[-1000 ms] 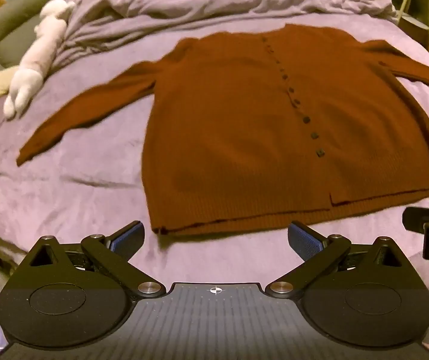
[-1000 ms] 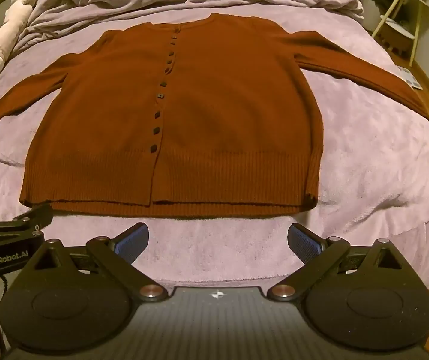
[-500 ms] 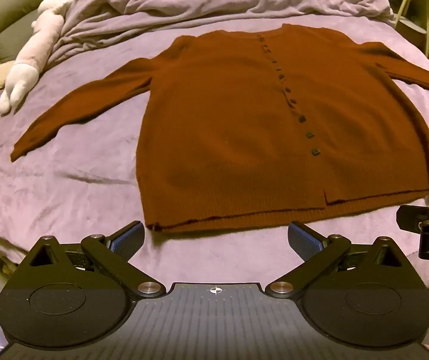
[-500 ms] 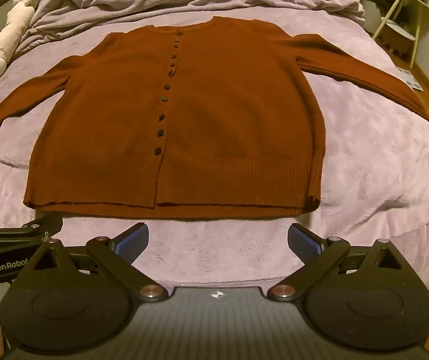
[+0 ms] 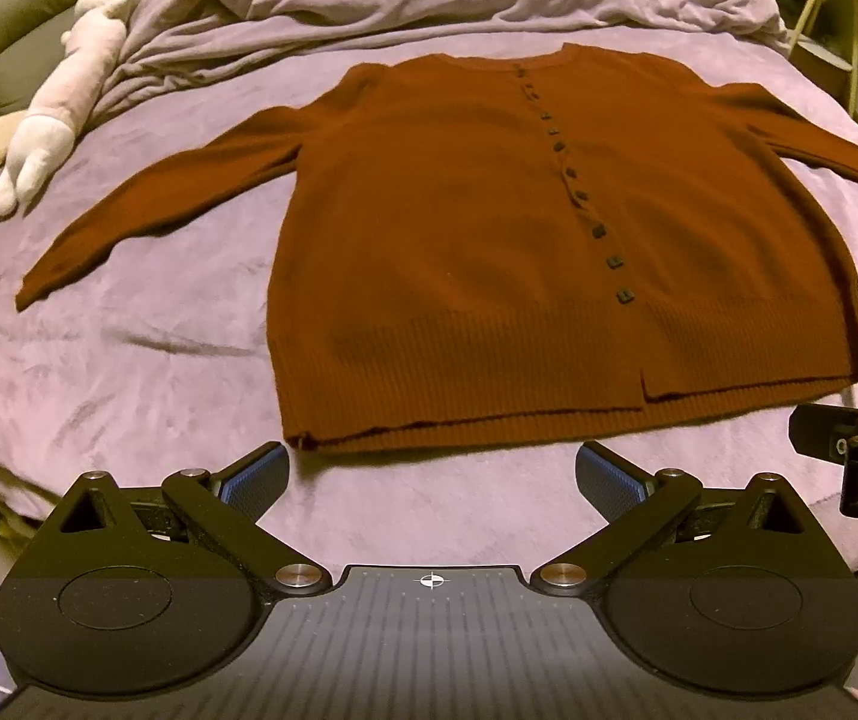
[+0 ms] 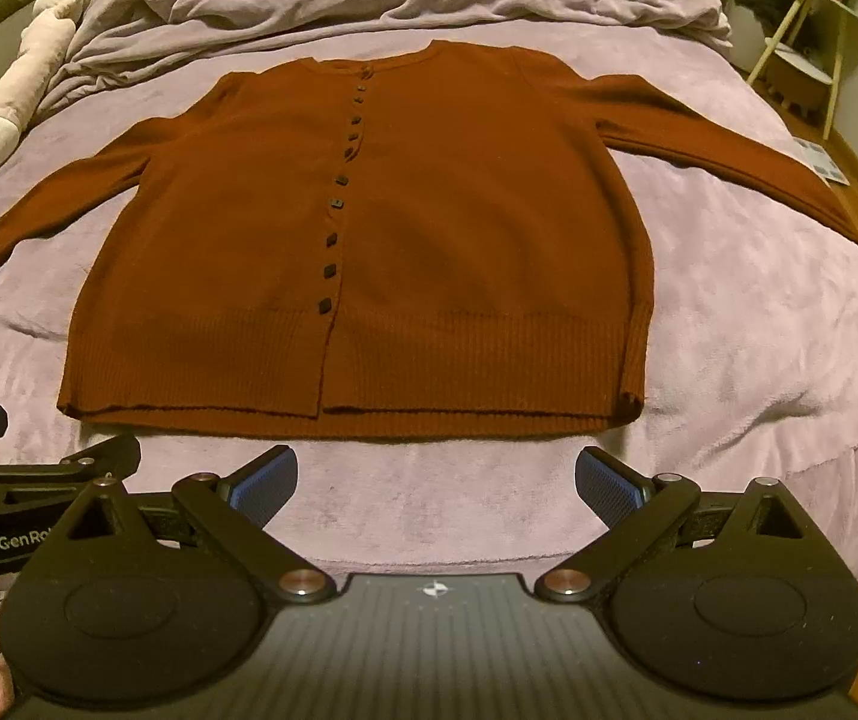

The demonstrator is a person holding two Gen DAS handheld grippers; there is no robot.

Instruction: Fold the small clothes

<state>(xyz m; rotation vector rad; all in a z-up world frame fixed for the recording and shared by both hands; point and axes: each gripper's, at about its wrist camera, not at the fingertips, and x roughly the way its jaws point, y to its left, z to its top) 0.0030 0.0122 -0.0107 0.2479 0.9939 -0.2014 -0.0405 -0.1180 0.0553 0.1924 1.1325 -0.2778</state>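
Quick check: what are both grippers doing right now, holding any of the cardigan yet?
Left gripper: open, holding nothing, short of the cardigan hem.
Right gripper: open, holding nothing, fingers over the bedspread.

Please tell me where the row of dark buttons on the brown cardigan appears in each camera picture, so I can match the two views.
Left wrist view: the row of buttons runs right of centre, slanting down to the right across the cardigan.
Right wrist view: the row of buttons runs left of centre, slanting down to the left.
Shared landmark: the pale plush toy lies at the upper left in both views.
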